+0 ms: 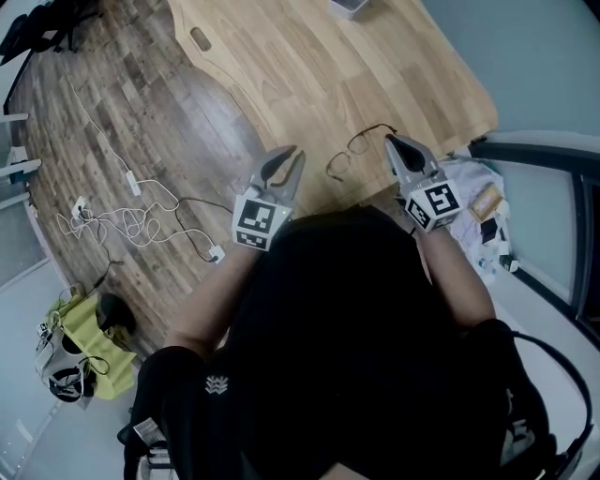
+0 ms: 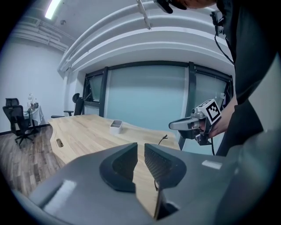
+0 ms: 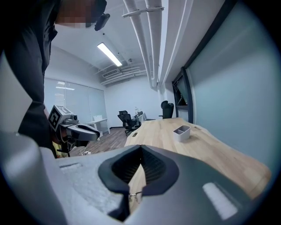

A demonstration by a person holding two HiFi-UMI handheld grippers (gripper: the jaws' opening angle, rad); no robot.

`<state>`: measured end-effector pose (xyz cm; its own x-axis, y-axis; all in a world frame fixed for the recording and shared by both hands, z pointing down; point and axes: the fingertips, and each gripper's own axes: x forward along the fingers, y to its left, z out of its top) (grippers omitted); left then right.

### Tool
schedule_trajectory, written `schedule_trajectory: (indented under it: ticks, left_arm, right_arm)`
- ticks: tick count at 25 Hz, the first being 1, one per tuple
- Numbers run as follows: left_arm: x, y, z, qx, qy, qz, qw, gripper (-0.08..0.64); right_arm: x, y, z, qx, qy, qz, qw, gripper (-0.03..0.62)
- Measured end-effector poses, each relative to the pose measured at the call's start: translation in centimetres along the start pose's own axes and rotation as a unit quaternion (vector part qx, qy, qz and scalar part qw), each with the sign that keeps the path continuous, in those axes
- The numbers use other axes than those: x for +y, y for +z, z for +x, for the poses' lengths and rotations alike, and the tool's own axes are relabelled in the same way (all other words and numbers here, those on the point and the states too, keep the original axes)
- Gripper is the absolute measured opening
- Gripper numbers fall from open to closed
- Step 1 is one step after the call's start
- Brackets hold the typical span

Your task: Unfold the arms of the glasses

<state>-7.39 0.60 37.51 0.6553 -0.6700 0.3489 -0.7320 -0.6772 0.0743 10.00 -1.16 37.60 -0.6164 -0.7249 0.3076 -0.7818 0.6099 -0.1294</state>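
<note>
Under the closed fingers of my right gripper (image 3: pixel 140 147) I see only a tiny bit of the glasses (image 3: pixel 135 196). I cannot tell if the tips pinch an arm. Far past the fingers, the little tray (image 1: pixel 349 7) is cut off by the top edge.

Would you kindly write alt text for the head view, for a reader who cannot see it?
Seen from above, a person in black holds two grippers over the near edge of a light wooden table, with wire-framed glasses lying between them. The right gripper, jaws shut, is close by the glasses' arm; the left gripper, jaws slightly apart, is empty.
</note>
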Motion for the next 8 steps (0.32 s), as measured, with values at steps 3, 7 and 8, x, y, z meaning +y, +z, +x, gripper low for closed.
schedule_trajectory:
  ticks: [3,7,8]
  left_arm:
    - [0.3,-0.1,-0.3,-0.002,-0.002,0.001,1.0,0.057]
    - [0.5,-0.3,-1.0,-0.005,-0.006,-0.003,1.0,0.055]
    - [0.6,-0.4,-1.2,-0.006,-0.007,-0.003,1.0,0.057]
  right_arm:
    - [0.2,0.0,0.2,0.005,-0.007,0.004,1.0,0.0]
    - [0.5,-0.1,0.3,0.008,-0.016,0.005,1.0,0.0]
    - [0.7,-0.1,0.4,0.008,-0.018,0.004,1.0,0.0]
